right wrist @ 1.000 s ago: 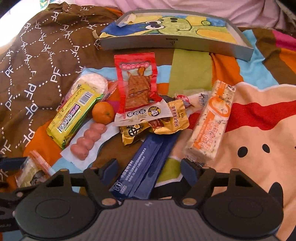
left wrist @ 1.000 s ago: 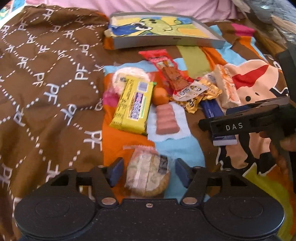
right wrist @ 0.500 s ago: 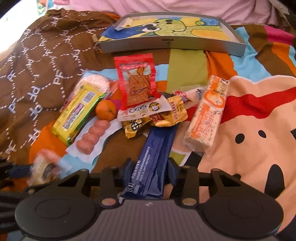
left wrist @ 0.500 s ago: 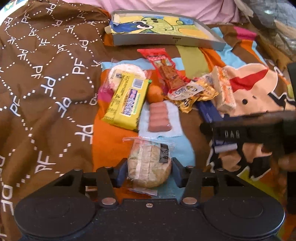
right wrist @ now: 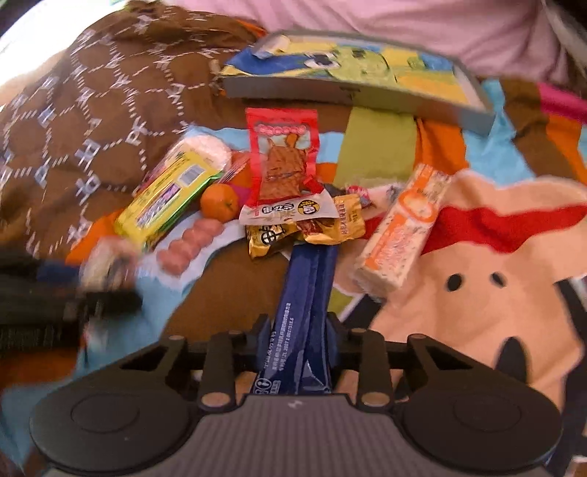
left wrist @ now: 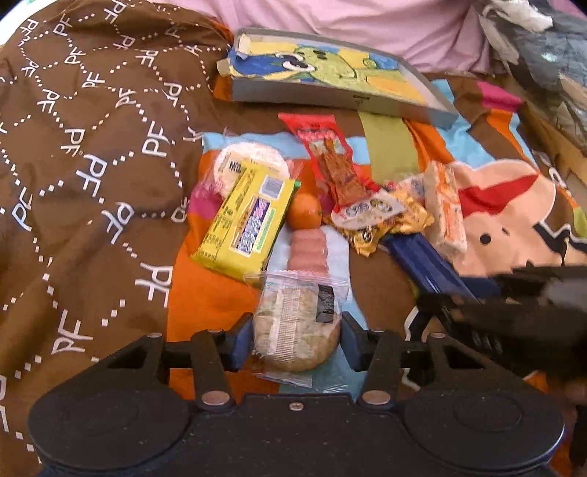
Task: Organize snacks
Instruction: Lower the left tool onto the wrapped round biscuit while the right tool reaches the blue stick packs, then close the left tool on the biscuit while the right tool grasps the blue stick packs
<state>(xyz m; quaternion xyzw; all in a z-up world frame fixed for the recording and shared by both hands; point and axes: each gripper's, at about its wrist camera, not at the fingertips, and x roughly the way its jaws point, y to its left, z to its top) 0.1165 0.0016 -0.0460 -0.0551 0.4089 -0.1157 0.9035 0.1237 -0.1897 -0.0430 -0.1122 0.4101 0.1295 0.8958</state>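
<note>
My left hand-held gripper [left wrist: 296,339] pinches the wrapped cookie [left wrist: 296,332]; my right hand-held gripper [right wrist: 298,343] clamps the blue sachets [right wrist: 299,319], long axis pointing straight ahead toward the tray [right wrist: 352,96]

A brown blanket [left wrist: 91,176] with white "PF" lettering fills the left of the frame. A colourful cartoon blanket [right wrist: 495,257] covers the right. Pink fabric [left wrist: 367,25] runs along the top edge, with dark crumpled material [left wrist: 550,55] at upper right.
</note>
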